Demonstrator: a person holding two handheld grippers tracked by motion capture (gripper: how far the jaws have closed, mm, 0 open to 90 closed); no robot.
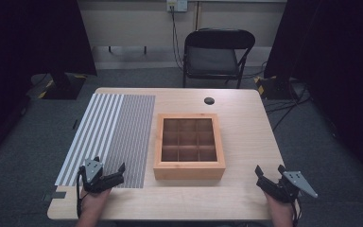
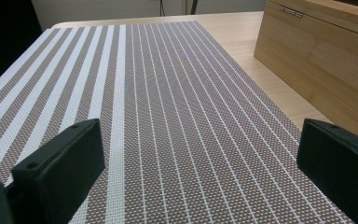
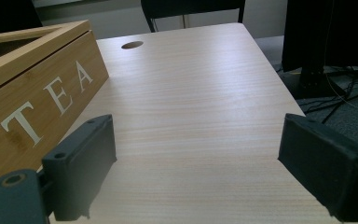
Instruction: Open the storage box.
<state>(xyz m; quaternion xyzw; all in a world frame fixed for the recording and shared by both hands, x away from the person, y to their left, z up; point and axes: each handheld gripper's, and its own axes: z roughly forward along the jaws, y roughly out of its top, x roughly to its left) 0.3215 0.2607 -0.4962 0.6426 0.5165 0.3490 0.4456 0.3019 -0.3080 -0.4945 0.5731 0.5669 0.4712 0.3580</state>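
A wooden tea box (image 1: 189, 144) with a glass lid over nine compartments sits in the middle of the table; its side (image 3: 32, 100) reads "TEA". A striped brown-and-white placemat (image 1: 113, 135) lies to its left. My left gripper (image 1: 108, 170) rests over the mat's near end, open and holding nothing, the mat (image 2: 168, 107) stretching ahead between its jaws and the box wall (image 2: 326, 65) off to the right. My right gripper (image 1: 269, 171) is open and empty at the table's near right corner, with bare wood between its jaws.
The light wooden table (image 1: 246, 118) has a round cable hole (image 1: 209, 100) near its far edge. A black folding chair (image 1: 216, 56) stands behind the table. Dark stands and cables (image 1: 283, 90) lie on the grey carpet to the right.
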